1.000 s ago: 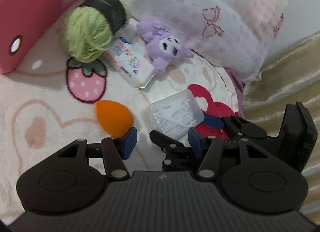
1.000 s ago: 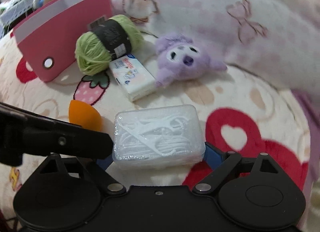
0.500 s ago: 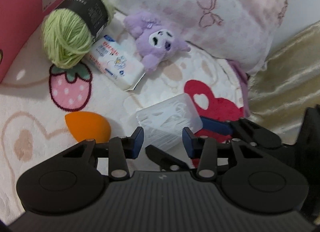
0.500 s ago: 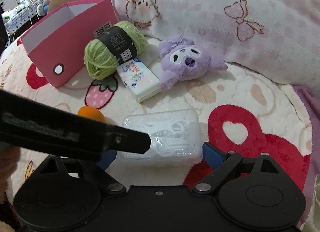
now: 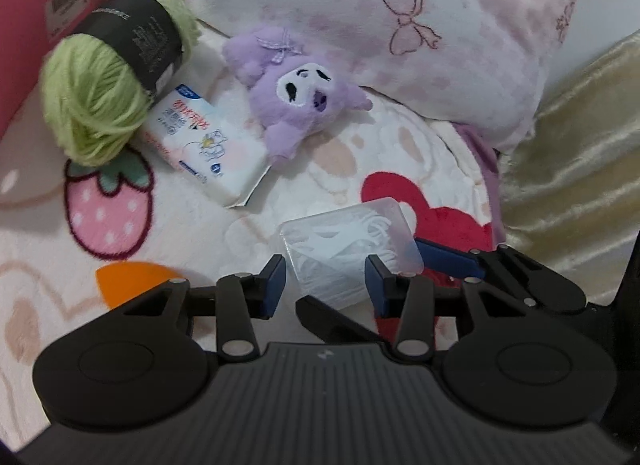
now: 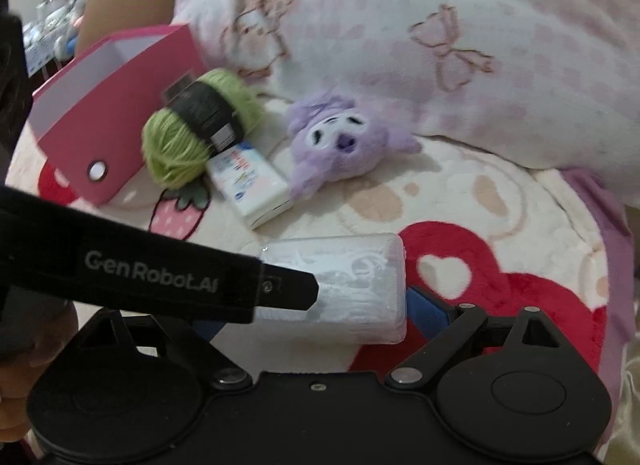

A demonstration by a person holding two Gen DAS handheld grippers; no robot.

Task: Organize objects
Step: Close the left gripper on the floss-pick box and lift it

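1. Left wrist view: left gripper has its jaws narrowed, having just been closing, with a gap still between the blue pads; the near end of the clear floss-pick box lies between them, and whether either pad touches it I cannot tell.
2. Right gripper comes in from the right of the same view, one blue pad against the box's far side.
3. Ahead and to the left lie a tissue pack, green yarn ball and purple plush toy; an orange makeup sponge is half hidden behind the left finger.
4. Right wrist view: right gripper holds the floss-pick box between its pads. The left gripper's black arm crosses in front, hiding the left pad.
5. Pink box stands far left, beyond the yarn; the picture is blurred.
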